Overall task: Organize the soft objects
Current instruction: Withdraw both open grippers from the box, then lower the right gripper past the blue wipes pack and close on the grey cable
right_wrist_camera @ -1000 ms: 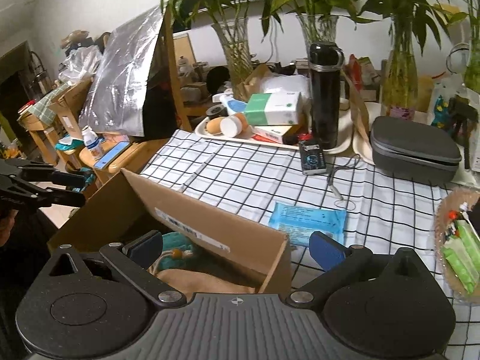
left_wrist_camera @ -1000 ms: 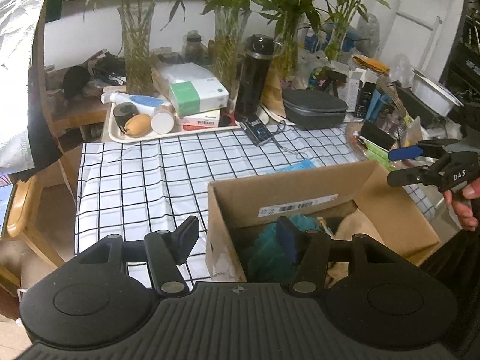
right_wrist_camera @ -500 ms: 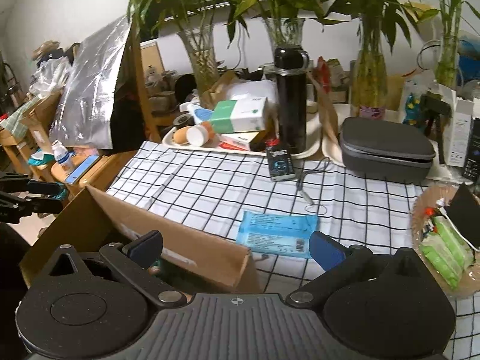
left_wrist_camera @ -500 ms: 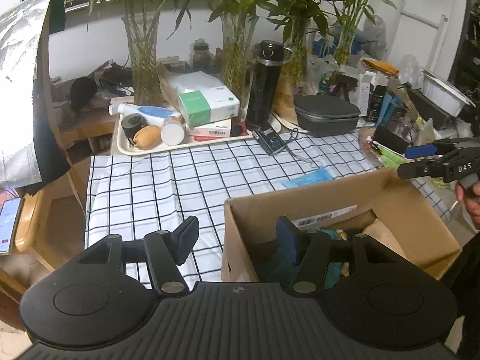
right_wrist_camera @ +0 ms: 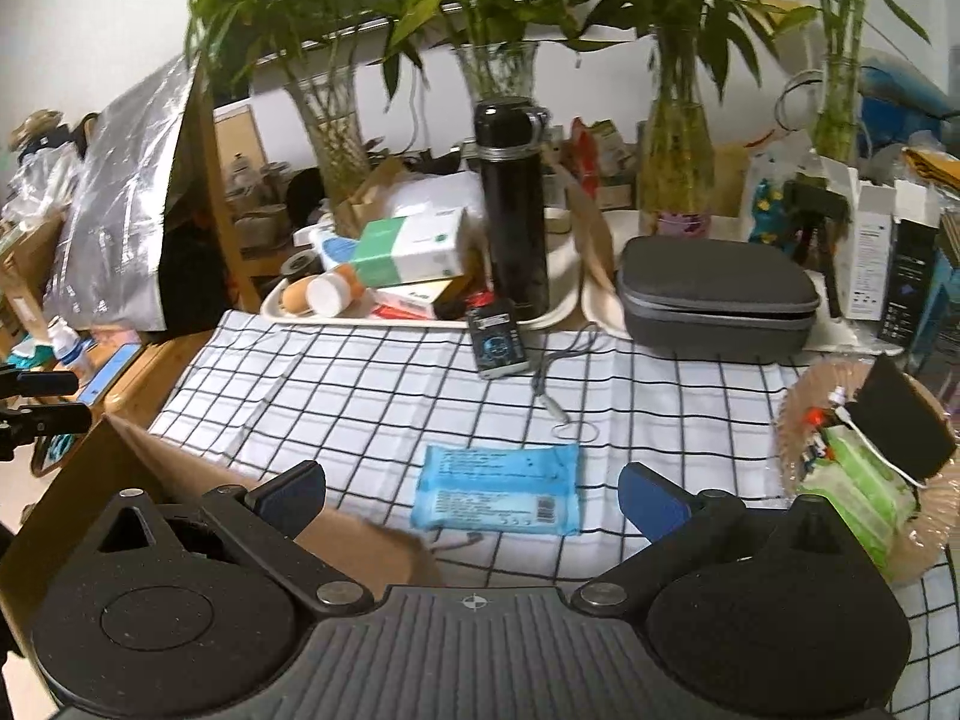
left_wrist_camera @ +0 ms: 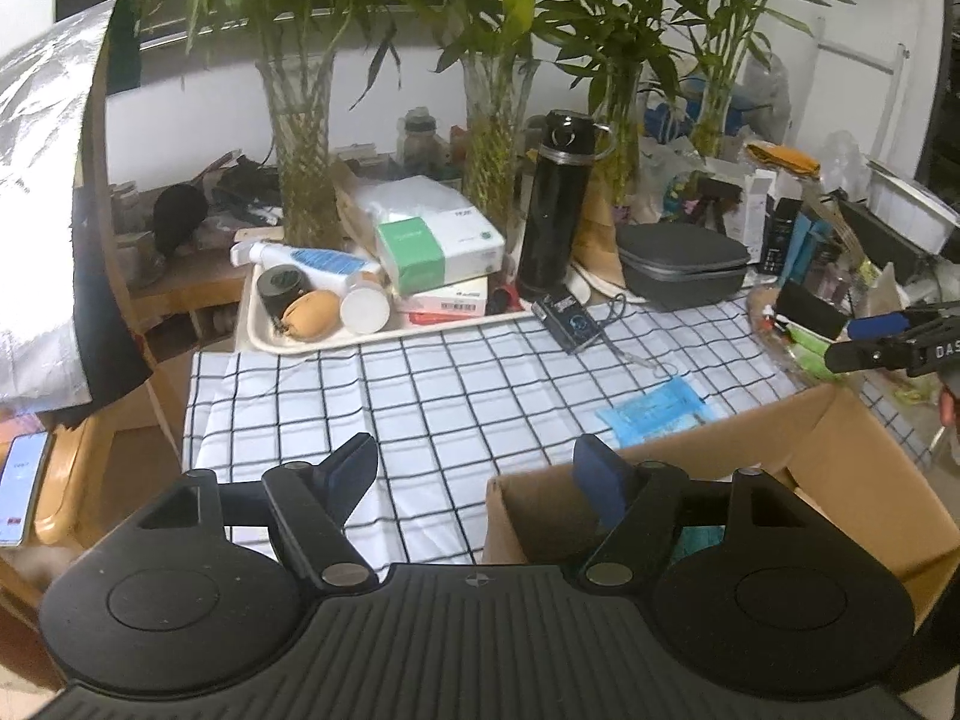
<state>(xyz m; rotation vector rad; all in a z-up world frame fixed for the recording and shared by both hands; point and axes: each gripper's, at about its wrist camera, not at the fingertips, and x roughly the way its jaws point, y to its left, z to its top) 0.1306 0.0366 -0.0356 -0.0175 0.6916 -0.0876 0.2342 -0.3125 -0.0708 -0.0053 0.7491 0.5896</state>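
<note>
A table with a white cloth with black squares (left_wrist_camera: 420, 396) fills the middle of the room. At the far left a shiny silver sheet (left_wrist_camera: 42, 228) hangs by a wooden chair. Along the back of the table, going left to right, sit a white tray (left_wrist_camera: 264, 336) with a green and white box (left_wrist_camera: 438, 249), a tall black bottle (left_wrist_camera: 555, 204), a grey zip case (left_wrist_camera: 681, 267), and glass vases of green plants (left_wrist_camera: 300, 180) behind them. A flat blue packet (right_wrist_camera: 498, 489) lies on the cloth near the front, just beside the cardboard box (left_wrist_camera: 840, 432). The box stands at the front edge, and something soft and teal peeks out inside it, mostly hidden. The left gripper (left_wrist_camera: 480, 474) points down over the box's left corner, its jaws are opening, and nothing is between them. The right gripper (right_wrist_camera: 471, 495) tilts down over the blue packet, its jaws spread wide, holding nothing. A basket of small green packs (right_wrist_camera: 864, 480) sits at the far right.
</note>
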